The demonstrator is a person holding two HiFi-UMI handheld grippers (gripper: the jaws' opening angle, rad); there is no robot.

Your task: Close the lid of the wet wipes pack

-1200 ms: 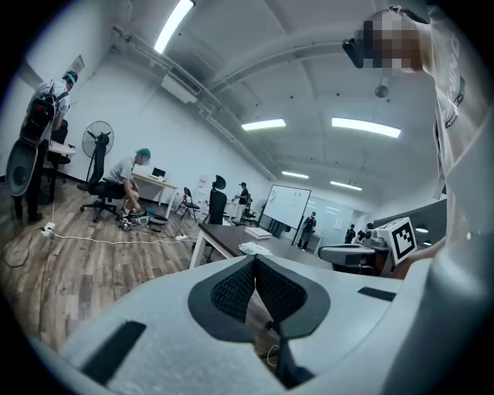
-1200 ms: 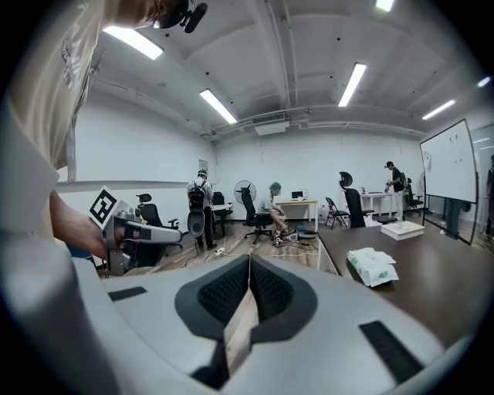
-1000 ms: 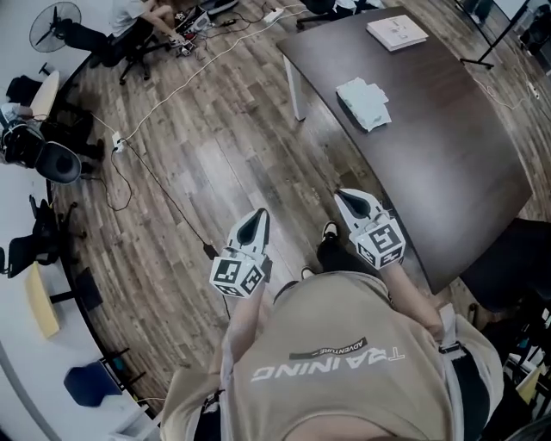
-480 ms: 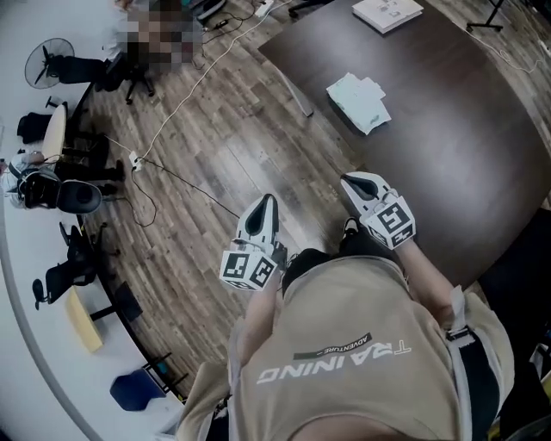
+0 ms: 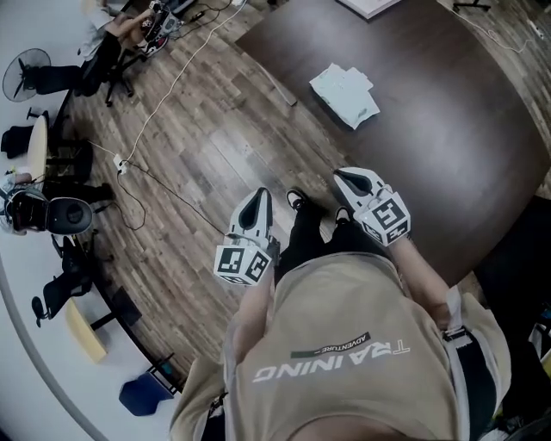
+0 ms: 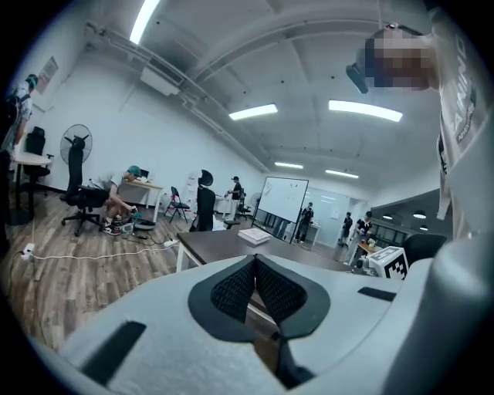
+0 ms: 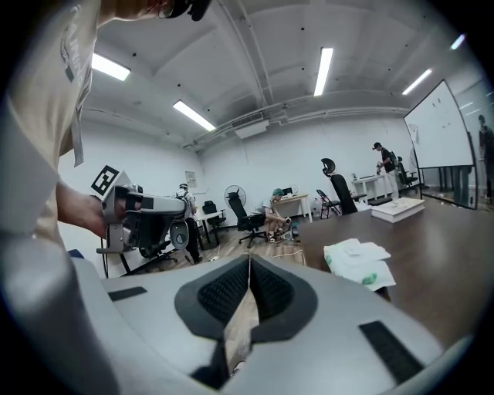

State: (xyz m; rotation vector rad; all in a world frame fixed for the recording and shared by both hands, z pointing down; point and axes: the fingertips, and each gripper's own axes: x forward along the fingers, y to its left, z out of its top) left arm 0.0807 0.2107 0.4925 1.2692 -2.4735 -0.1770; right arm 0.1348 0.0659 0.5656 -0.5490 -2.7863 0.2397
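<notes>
Your right gripper (image 5: 343, 177) has its jaws pressed together on nothing, and your left gripper (image 5: 261, 198) is the same. Well ahead of the right gripper, the wet wipes pack (image 5: 344, 95) lies on the dark counter (image 5: 448, 138): white, soft, rumpled, with a green patch.

Wet wipes pack (image 5: 344, 93) on the table (image 5: 448, 138), both grippers at the table's near side.
The wet wipes pack lies on the table, close to its left edge, and a paper stack (image 5: 372, 6) lies on the table far behind it. The right gripper (image 5: 342, 175) is at the table's near left edge. The left gripper (image 5: 261, 196) is left of the table, over the floor (image 5: 198, 155). A cable (image 5: 185, 65) runs on the floor left of the table, and a fan (image 5: 21, 73) stands far left of it.
</notes>
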